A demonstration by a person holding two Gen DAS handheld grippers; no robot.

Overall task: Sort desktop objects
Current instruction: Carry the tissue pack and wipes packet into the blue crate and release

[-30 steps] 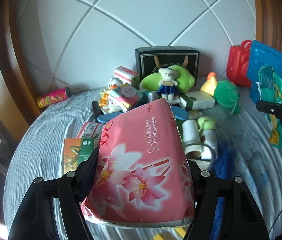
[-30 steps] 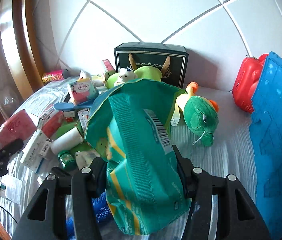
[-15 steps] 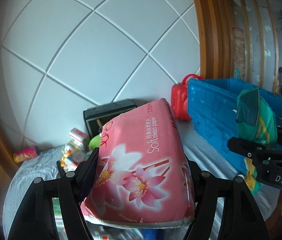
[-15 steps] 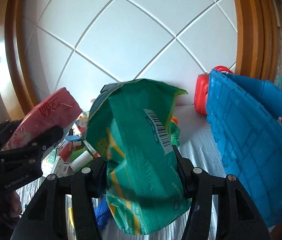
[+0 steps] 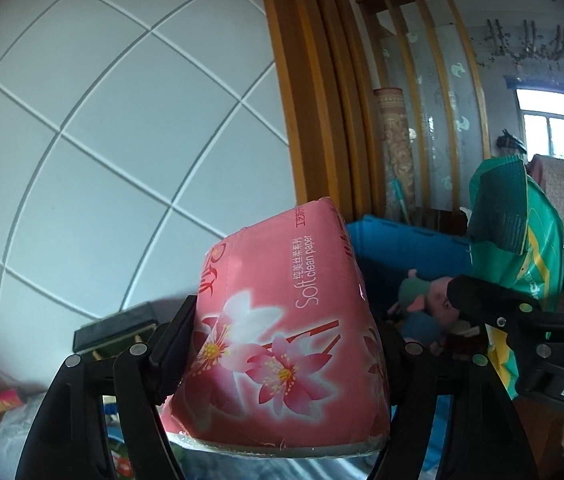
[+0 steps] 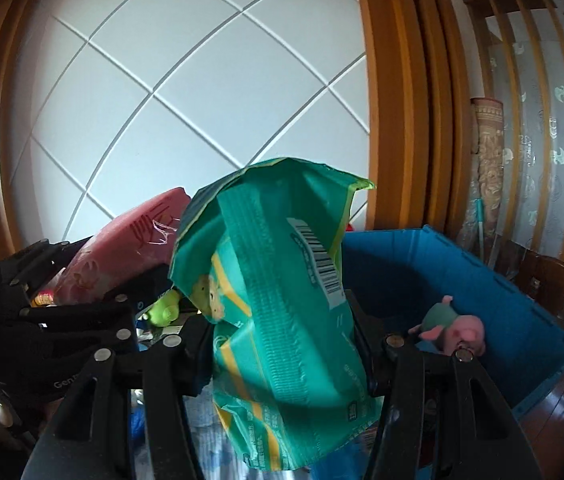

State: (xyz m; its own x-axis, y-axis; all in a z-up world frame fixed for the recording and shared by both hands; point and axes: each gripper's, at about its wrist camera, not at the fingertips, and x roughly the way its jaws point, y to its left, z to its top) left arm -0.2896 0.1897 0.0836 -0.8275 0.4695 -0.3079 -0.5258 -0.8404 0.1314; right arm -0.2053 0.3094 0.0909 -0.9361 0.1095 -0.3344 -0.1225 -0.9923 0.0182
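Observation:
A pink pack of soft tissue paper with a flower print fills the left wrist view, and my left gripper is shut on its two sides. A crumpled green snack bag stands upright in my right gripper, which is shut on it. Both are held in the air beside the open blue crate. From the left wrist view the green bag hangs over the crate's rim. From the right wrist view the pink pack is at the left.
A pink plush pig lies inside the blue crate. A black box and a green plush stay on the table below. A white tiled wall with wooden frame stands behind, and a wooden chair sits past the crate.
Both grippers have risen and swung to the right, away from the cluttered table and up to the blue crate. Each still holds its item.

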